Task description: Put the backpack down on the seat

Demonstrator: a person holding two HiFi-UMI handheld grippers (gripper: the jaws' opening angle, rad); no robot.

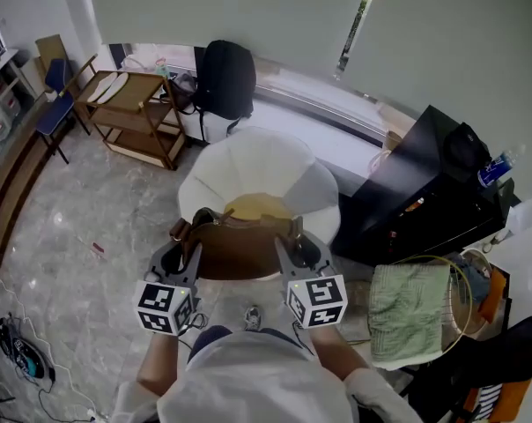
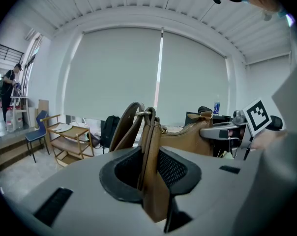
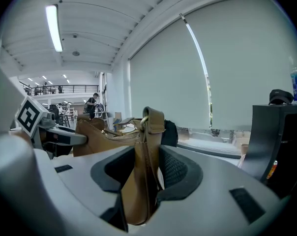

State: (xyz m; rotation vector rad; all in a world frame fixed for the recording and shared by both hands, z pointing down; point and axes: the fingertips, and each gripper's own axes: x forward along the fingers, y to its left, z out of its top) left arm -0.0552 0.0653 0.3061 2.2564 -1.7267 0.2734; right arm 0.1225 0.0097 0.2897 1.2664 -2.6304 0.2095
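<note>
Brown leather backpack (image 1: 240, 252) hangs at the 6 o'clock rim of the white petal-shaped upholstered seat (image 1: 248, 157); contact between them cannot be told. Left gripper (image 1: 185, 238) has its jaws narrow, clamped on the bag's left strap end. Right gripper (image 1: 294, 236) has its jaws set wider, gripping the right strap tab. At 2 o'clock, the label on the blue-capped bottle (image 1: 495, 170) is too small to read.

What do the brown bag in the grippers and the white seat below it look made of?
The brown bag looks like leather or imitation leather: smooth with a slight sheen, stiff folded straps, a metal ring. The white seat is matte and divided into panels, probably padded fabric or leatherette; too far to tell which.
</note>
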